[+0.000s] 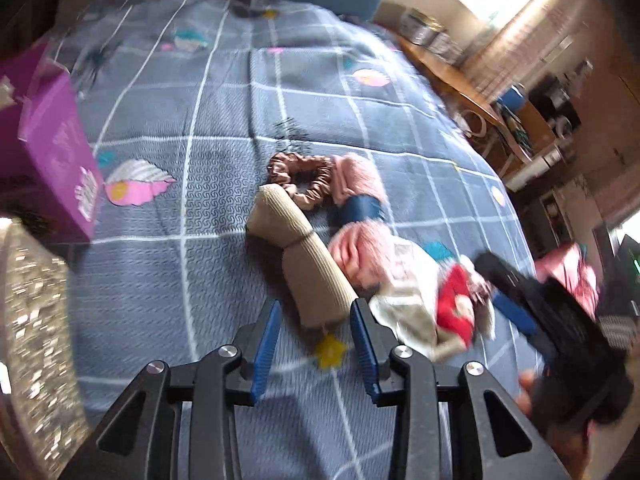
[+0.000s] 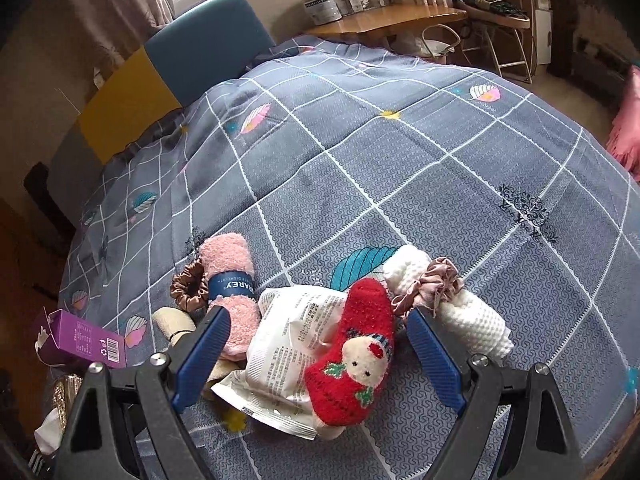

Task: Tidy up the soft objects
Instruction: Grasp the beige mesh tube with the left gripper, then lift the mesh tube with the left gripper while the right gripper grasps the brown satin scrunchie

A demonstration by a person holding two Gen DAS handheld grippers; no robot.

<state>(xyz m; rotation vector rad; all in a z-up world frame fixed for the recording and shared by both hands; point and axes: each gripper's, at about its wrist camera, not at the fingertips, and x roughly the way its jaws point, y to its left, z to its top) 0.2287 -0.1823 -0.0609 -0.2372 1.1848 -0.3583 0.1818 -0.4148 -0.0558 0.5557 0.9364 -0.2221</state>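
Note:
Soft things lie in a heap on the grey checked bedspread (image 2: 400, 160). A beige ribbed roll (image 1: 296, 248) has its near end between the fingertips of my left gripper (image 1: 317, 303), whose blue pads stand apart from it. Behind it lie a brown scrunchie (image 1: 300, 178) and a pink fluffy cloth (image 1: 360, 200) with a navy band. My right gripper (image 2: 318, 312) is wide open over a red sock (image 2: 356, 360) and a white packet (image 2: 288, 344). A white waffle roll (image 2: 460, 312) with a pink scrunchie (image 2: 436, 280) lies to its right.
A purple box (image 1: 56, 152) stands at the left edge of the bed, with a glittery object (image 1: 36, 320) below it. A wooden desk (image 2: 392, 20) with tins stands beyond the bed. A blue and yellow headboard (image 2: 192, 52) is at the far end.

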